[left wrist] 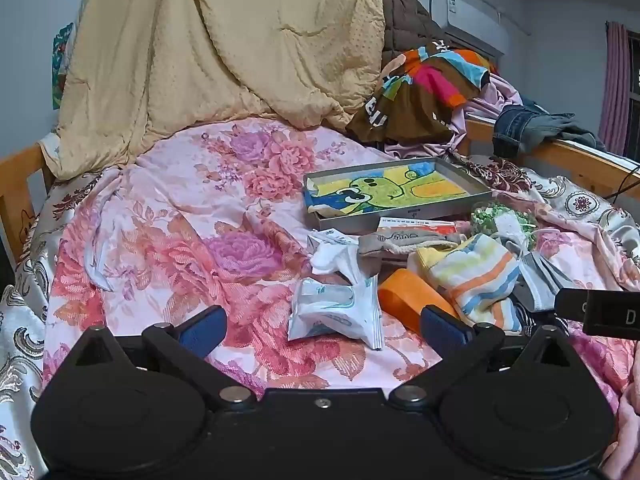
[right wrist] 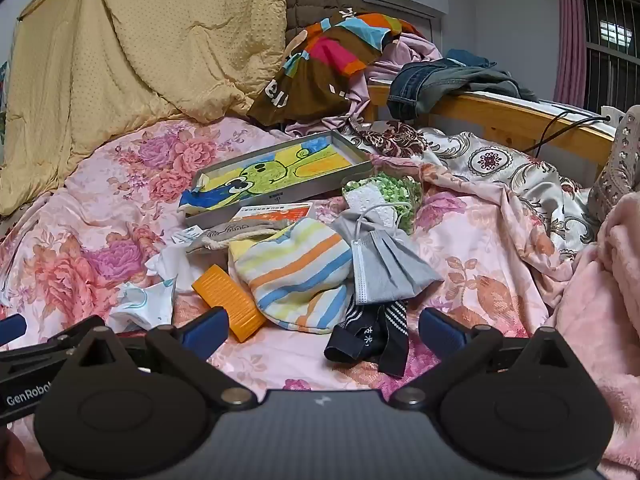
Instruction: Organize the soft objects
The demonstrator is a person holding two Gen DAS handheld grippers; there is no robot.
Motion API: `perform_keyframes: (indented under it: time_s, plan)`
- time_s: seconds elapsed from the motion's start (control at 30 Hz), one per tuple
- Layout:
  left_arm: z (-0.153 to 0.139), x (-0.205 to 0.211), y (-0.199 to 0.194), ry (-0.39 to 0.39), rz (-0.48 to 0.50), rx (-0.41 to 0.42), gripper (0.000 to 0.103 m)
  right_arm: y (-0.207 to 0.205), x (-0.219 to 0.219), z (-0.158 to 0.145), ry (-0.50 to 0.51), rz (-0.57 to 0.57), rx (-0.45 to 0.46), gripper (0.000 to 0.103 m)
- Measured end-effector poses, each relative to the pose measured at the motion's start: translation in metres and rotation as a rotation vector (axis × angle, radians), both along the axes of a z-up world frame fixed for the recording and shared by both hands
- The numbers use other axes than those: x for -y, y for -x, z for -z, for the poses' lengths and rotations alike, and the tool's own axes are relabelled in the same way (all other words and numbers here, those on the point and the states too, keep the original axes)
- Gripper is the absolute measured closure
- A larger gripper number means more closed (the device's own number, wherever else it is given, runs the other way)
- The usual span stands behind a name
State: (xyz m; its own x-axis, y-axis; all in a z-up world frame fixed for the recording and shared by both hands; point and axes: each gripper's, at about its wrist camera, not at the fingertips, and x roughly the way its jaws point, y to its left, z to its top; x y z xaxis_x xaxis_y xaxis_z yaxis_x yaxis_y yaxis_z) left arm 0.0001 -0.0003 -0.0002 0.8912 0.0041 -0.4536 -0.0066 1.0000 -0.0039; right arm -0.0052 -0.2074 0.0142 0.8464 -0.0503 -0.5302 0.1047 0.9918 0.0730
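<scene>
Clutter sits in a heap on the pink flowered bedspread [right wrist: 120,208], all of it a little ahead of both grippers. The left gripper [left wrist: 322,330] hangs low over the bed with its jaws spread wide and nothing between the blue pads; a crumpled pack of wipes [left wrist: 336,312] lies just in front of it, beside an orange ridged block [left wrist: 404,300]. The right gripper [right wrist: 324,330] is also wide open and empty, tilted down toward a dark sock [right wrist: 372,340] lying loose on the spread just ahead of its fingers.

Behind the sock a striped towel [right wrist: 296,276] is bunched up, touching the orange block on one side and partly under a grey face mask [right wrist: 384,268] on the other. Past the mask lies a bundle of green beads [right wrist: 388,192] with white lace. A grey tray [right wrist: 276,172] holding a cartoon frog picture rests farther back, tilted on the bedding. A yellow quilt [right wrist: 140,52] is piled at the head of the bed, with a striped brown garment [right wrist: 332,60] heaped beside it and jeans [right wrist: 424,80] draped over the wooden rail.
</scene>
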Motion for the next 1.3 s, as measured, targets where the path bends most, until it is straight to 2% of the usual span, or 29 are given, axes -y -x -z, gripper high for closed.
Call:
perform_keyframes:
  time_s: [1.3]
  plan:
    - [-0.0011, 0.0002, 0.0004, -0.006, 0.001, 0.01, 0.001, -0.0006, 0.0024, 0.001, -0.014, -0.005, -0.009, 0.0]
